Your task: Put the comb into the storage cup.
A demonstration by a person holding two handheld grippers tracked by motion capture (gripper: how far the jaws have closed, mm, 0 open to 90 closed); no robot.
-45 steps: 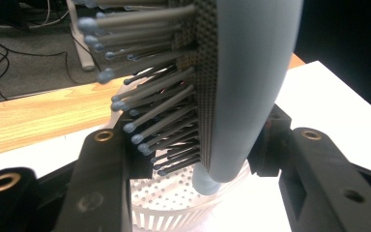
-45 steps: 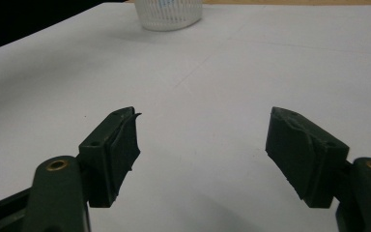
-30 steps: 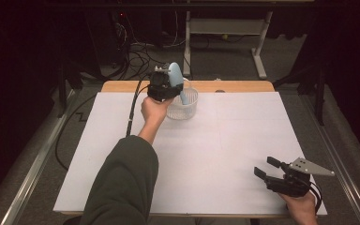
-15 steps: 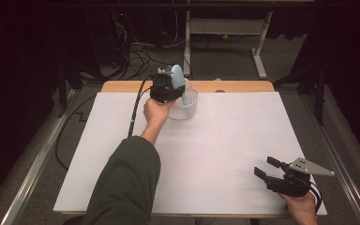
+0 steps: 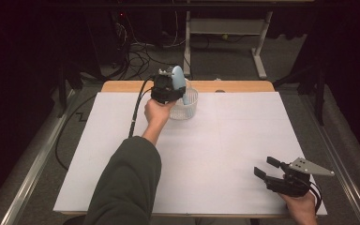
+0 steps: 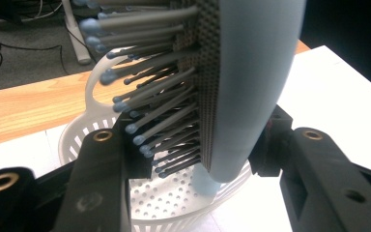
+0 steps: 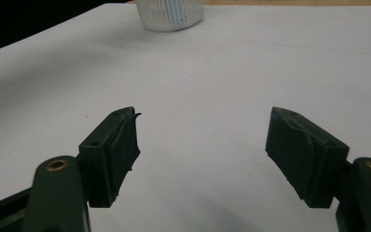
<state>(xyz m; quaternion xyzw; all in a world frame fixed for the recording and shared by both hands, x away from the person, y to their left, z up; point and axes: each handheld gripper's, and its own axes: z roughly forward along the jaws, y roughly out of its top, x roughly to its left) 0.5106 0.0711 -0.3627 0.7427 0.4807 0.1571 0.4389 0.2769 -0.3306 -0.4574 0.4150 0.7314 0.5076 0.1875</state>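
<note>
High view: at the far edge of the white table (image 5: 243,140), the left gripper (image 5: 168,89) holds a pale blue hairbrush (image 5: 178,80) upright over a small white basket (image 5: 187,105). In the left gripper view, the jaws pinch the brush head (image 6: 251,87), bristles (image 6: 159,111) on one side and smooth back on the other; its handle end appears to dip inside the perforated basket (image 6: 174,193), though contact is unclear. Near the front right corner, the right gripper (image 5: 267,169) sits low over the table, jaws spread wide with nothing between them.

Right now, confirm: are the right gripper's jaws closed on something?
No, the right gripper has its jaws wide apart over the bare white table.
</note>
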